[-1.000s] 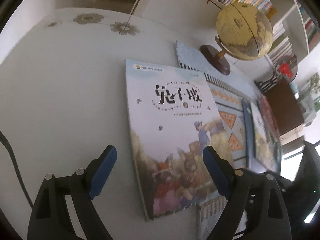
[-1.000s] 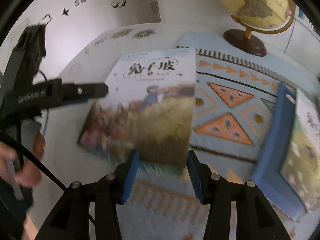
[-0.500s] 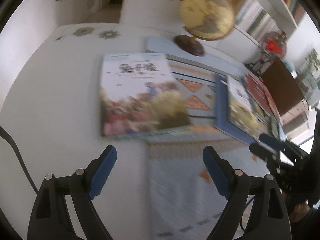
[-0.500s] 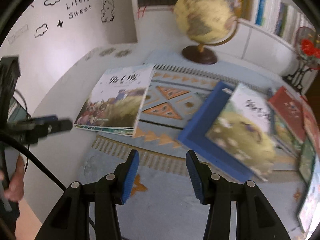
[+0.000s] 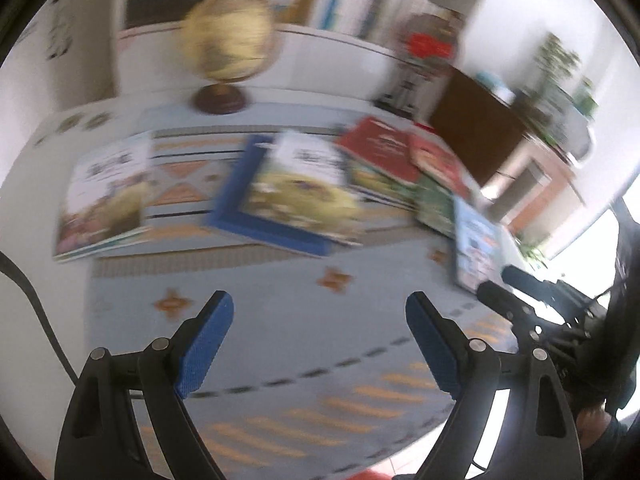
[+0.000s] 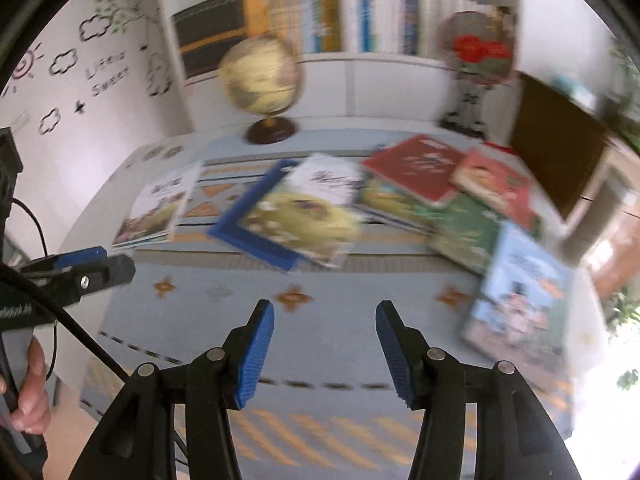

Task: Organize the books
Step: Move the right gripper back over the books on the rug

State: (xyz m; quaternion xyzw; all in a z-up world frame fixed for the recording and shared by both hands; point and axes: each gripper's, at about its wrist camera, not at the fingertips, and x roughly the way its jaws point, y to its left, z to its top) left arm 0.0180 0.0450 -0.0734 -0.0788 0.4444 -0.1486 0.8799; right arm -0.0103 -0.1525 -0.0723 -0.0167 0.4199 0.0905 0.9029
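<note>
Both the left gripper (image 5: pixel 318 342) and right gripper (image 6: pixel 325 354) hang parted and empty, the right's jaws having just widened, above the pale blue patterned cloth (image 6: pixel 320 280) where blurred picture books (image 6: pixel 304 216) lie scattered, while only the right wrist view shows wall lettering (image 6: pixel 106 74).

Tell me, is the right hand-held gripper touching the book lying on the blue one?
Apart. In the right wrist view the right hand-held gripper is open and empty, with bare mat showing between its fingertips and the book on the blue book.
</note>
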